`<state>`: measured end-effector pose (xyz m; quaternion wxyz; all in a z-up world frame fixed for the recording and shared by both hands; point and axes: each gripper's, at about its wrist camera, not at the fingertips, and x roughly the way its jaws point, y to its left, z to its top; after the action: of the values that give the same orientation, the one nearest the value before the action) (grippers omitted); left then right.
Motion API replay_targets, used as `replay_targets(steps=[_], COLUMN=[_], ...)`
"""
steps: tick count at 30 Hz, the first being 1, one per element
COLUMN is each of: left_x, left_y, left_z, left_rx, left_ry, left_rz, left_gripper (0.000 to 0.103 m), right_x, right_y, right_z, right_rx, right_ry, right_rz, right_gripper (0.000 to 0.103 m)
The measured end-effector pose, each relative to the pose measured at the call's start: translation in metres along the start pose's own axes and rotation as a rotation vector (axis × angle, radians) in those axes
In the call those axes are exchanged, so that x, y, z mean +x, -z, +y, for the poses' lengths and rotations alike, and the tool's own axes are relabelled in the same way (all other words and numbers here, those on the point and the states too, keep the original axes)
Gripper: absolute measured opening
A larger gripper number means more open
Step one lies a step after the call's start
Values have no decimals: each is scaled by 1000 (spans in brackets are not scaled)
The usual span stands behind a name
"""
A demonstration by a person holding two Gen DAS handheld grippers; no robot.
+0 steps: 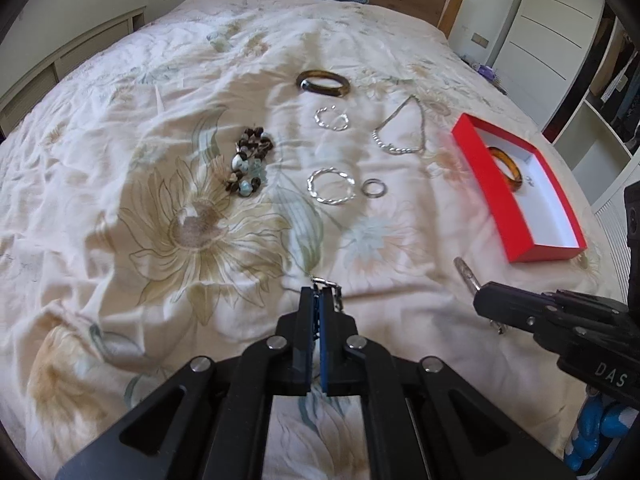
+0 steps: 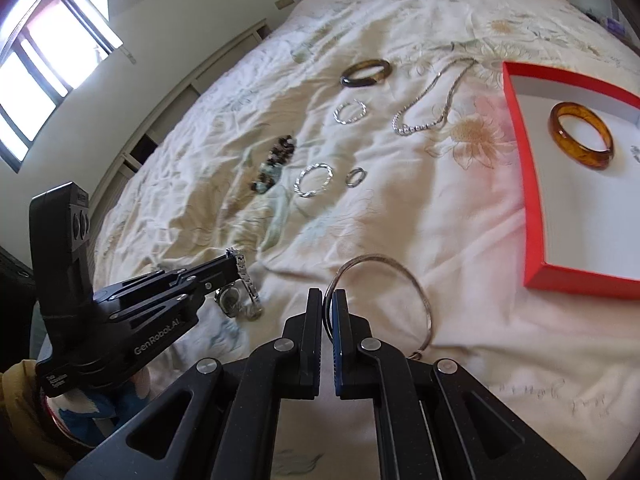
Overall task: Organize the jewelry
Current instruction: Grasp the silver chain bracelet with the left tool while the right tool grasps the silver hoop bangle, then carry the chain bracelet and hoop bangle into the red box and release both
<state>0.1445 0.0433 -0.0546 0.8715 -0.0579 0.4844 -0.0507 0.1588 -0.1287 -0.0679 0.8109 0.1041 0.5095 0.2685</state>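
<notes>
Left wrist view: our left tool (image 1: pixel 322 289) is clenched on the steel link band of a silver wristwatch (image 1: pixel 328 282); the right wrist view shows the watch (image 2: pixel 240 294) hanging from those tips, its face low against the floral quilted bed cover (image 2: pixel 400 216), contact uncertain. Our right tool (image 2: pixel 328 300) is clamped on the rim of a thin silver hoop bangle (image 2: pixel 384 280), which stands out ahead of the tips.

Both loads, we judge, go to the shallow red cardboard box with white lining (image 2: pixel 532 184), lying to the right on the bed, an amber translucent bangle (image 2: pixel 582 136) already inside. On the cover are a dark brown bangle (image 1: pixel 323 84), two twisted silver bracelets (image 1: pixel 331 186) (image 1: pixel 332 119), a small grey ring (image 1: pixel 375 188), a silver bead necklace (image 1: pixel 400 132) and a brown-and-blue bead cluster (image 1: pixel 250 166).

To do this well:
- lift high so the watch clears the wrinkles
- carry slowly; a dangling band swings
- right tool goes first, being nearer the box
- set down on bare lining, clear of the amber bangle
- lower fully before letting go
</notes>
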Motion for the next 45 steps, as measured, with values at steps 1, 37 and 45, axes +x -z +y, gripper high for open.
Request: replay_targets(steps=[1, 37, 45], left_x=[-4, -66, -5], left_y=[1, -39, -81], left_z=[-1, -139, -202], left_rx=[3, 198, 253], left_ry=[0, 154, 182], left_rz=[-5, -113, -84], left_gripper=[2, 2, 2], right_x=[-2, -153, -146], right_y=[1, 10, -31], right_z=[1, -48, -119], right_rx=[0, 81, 142], right_ry=[-1, 68, 130], right_rz=[-5, -290, -310], right_gripper=[5, 4, 4])
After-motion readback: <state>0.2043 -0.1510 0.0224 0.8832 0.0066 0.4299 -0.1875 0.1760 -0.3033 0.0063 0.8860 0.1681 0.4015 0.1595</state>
